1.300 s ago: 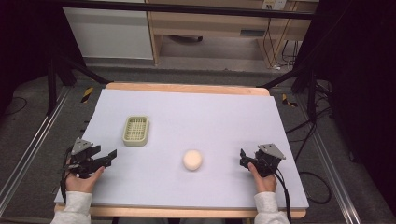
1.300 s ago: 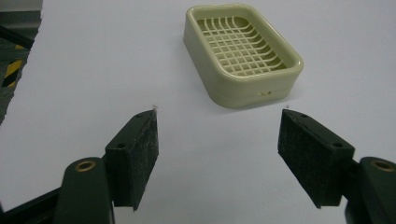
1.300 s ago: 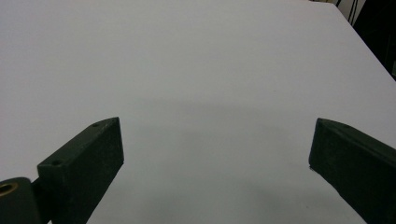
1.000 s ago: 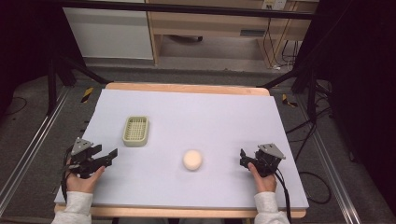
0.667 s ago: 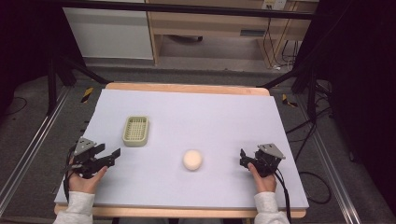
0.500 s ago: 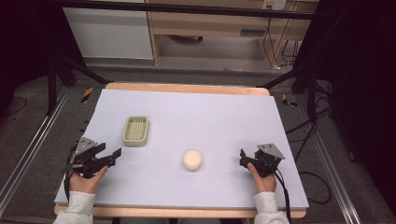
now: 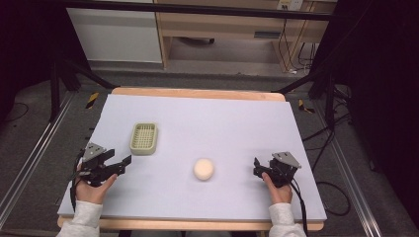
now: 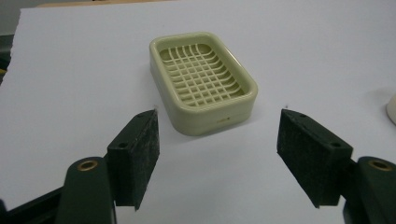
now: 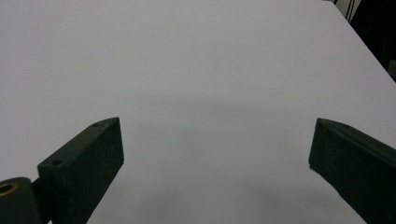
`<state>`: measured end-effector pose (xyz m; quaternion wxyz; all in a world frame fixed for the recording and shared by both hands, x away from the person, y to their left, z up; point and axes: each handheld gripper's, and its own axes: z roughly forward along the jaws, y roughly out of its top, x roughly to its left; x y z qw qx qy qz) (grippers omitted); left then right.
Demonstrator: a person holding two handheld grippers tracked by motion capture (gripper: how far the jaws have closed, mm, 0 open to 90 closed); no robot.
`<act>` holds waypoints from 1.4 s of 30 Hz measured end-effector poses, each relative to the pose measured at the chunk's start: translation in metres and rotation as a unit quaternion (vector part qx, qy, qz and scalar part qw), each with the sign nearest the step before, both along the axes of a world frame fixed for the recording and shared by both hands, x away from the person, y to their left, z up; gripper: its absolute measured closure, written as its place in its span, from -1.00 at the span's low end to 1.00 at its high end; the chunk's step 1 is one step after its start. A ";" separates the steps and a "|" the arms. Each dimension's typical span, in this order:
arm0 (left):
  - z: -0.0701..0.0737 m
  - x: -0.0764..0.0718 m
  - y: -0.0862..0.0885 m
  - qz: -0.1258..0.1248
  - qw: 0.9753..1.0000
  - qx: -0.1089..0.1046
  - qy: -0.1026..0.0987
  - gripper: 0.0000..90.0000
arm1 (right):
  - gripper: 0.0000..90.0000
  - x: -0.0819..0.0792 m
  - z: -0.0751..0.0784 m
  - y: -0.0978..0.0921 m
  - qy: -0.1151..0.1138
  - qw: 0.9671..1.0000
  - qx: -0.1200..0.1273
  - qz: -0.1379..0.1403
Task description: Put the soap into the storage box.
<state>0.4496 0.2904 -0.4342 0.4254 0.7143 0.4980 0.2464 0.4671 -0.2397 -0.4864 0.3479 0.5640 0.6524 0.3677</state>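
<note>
A pale green soap dish (image 7: 144, 138) is seen lying flat on the lavender table cover (image 7: 222, 118), at about ten o'clock from the table's middle. A round cream soap (image 7: 203, 169) rests on the cover near six o'clock of the middle, well apart from the dish.

The left gripper (image 7: 121, 163) is held low at the table's eight o'clock corner, with its jaws spread wide and nothing between them. It is pointed toward the dish, which lies near it at roughly one o'clock. In the left gripper view the dish (image 8: 203, 81) is framed just beyond the two open pads (image 8: 144, 154), its gridded floor in plain sight, and an edge of the soap (image 8: 392, 108) is caught at three o'clock.

The right gripper (image 7: 257, 168) is held at the table's four o'clock side, its jaws likewise spread and empty, with the soap near it at nine o'clock. In the right gripper view bare cover (image 9: 196, 93) is seen between the jaws.

Compared with the frame from about a second earlier, the left gripper has been moved slightly forward and inward, toward the dish. The right gripper, the dish and the soap are found where they were.
</note>
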 end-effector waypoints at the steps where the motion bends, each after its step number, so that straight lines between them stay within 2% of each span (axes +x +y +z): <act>1: 0.001 0.001 -0.002 -0.003 1.000 0.001 -0.002 -0.34 | -0.92 0.000 0.000 0.000 0.003 1.000 0.004 0.000; 8: 0.002 0.004 -0.006 -0.012 1.000 0.002 0.002 -0.35 | -0.92 0.000 0.000 0.000 0.002 1.000 0.003 0.000; 24: 0.007 0.003 -0.023 -0.037 0.999 0.010 -0.005 -0.35 | -0.92 0.001 0.000 0.000 0.003 1.000 0.002 0.000; 31: 0.010 0.007 -0.035 -0.051 0.998 0.019 -0.010 -0.36 | -0.92 0.001 0.000 0.000 0.006 1.000 0.008 0.000; 35: 0.013 0.009 -0.041 -0.057 0.998 0.016 -0.013 -0.36 | -0.92 0.001 0.000 0.000 0.006 1.000 0.006 0.002; 42: 0.014 0.011 -0.050 -0.069 0.997 0.021 -0.008 -0.38 | -0.92 0.001 0.000 0.000 0.005 1.000 0.005 0.003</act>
